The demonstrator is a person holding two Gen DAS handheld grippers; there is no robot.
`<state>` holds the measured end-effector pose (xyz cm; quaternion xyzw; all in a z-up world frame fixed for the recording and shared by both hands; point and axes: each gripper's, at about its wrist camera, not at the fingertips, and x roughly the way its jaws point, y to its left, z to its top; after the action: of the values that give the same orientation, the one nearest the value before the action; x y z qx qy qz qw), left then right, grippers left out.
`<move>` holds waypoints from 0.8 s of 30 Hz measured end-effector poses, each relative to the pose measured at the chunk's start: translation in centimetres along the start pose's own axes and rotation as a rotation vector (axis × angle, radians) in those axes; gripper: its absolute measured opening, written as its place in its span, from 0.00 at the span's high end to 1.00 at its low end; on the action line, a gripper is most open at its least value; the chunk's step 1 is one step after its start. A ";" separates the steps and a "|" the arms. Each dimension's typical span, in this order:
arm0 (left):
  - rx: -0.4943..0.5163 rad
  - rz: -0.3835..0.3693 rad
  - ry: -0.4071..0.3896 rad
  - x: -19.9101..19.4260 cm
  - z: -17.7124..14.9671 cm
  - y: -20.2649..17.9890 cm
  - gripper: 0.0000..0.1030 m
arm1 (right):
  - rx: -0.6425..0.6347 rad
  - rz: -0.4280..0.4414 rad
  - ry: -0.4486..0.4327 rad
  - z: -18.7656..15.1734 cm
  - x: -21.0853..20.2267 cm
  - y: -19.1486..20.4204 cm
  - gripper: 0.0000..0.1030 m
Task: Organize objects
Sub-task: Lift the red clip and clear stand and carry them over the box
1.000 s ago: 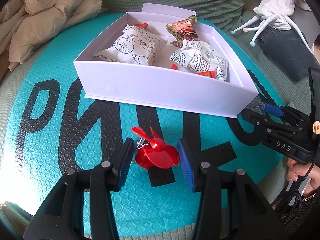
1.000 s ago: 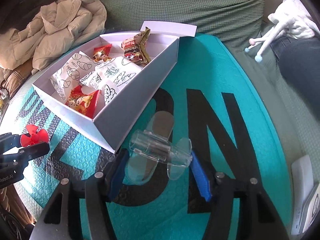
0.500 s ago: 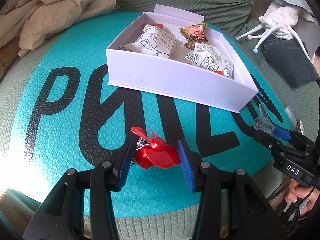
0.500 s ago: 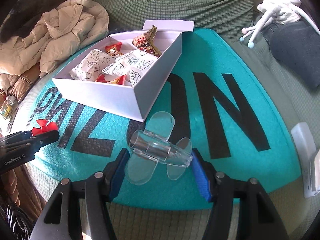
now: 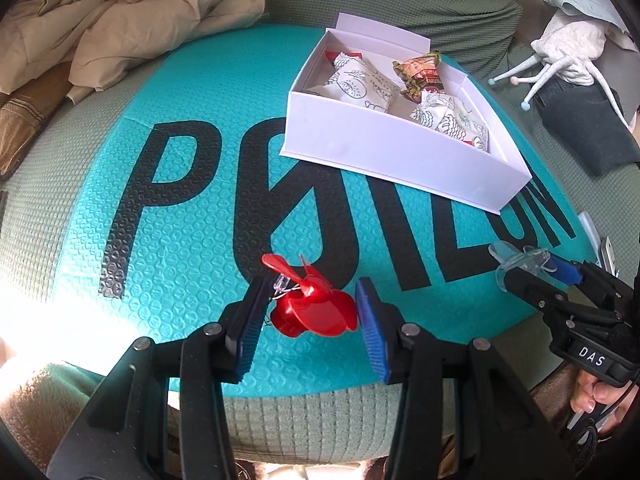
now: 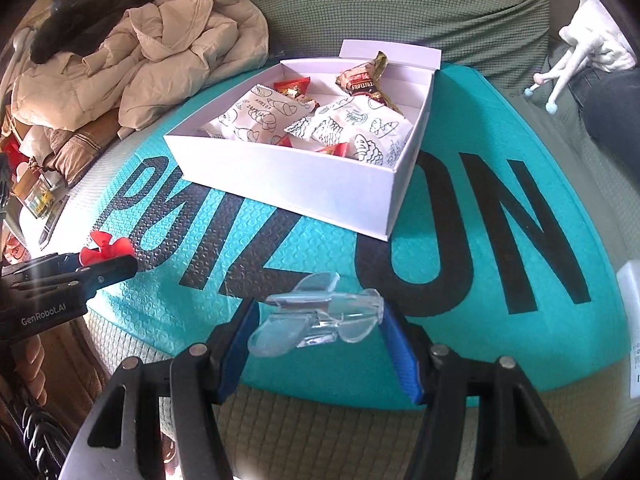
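we hold a red plastic hair clip (image 5: 314,310) in our left gripper (image 5: 311,322), its fingers (image 5: 249,326) part-way closed, and the clip sits between the pads, seemingly pinched though we cannot see both contacts cleanly. our right gripper (image 6: 320,334) carries a clear plastic hair clip (image 6: 320,316) the same way, fingers (image 6: 236,344) half-closed with the clip spanning the gap between the blue pads. both clips hang above the near edge of the teal bubble mailer (image 5: 172,240), well apart from the white box (image 6: 304,184) that lies farther back on it. the main risk, as we judge it, is a slip: both clips are smooth, curved and springy, so a light or off-centre pinch could let one twist or pop out and drop off the front of the green sofa cushion (image 5: 320,420). the clear one is hard to see against the mailer, so misjudging its overhang could knock it on the box wall. the box is already crowded with white printed snack packets (image 6: 256,120), a brown wrapped snack (image 6: 362,80) and red sweets (image 6: 294,88), leaving little bare floor if the clips belong there. the near wall of the box stands between us and the inside. a beige jacket (image 6: 160,52) lies heaped to the left, and a white plush toy (image 5: 568,44) to the right, both clear of the path.
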<state>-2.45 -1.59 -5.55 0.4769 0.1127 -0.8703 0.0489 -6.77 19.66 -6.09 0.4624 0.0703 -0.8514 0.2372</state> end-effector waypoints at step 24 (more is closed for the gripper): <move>0.031 0.009 0.009 0.4 1.0 1.6 0.58 | 0.050 -0.073 -0.025 0.6 0.9 1.0 0.40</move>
<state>-3.17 -3.35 -5.63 0.4819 0.0971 -0.8697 0.0450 -7.16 18.25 -6.41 0.4547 0.0628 -0.8667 0.1952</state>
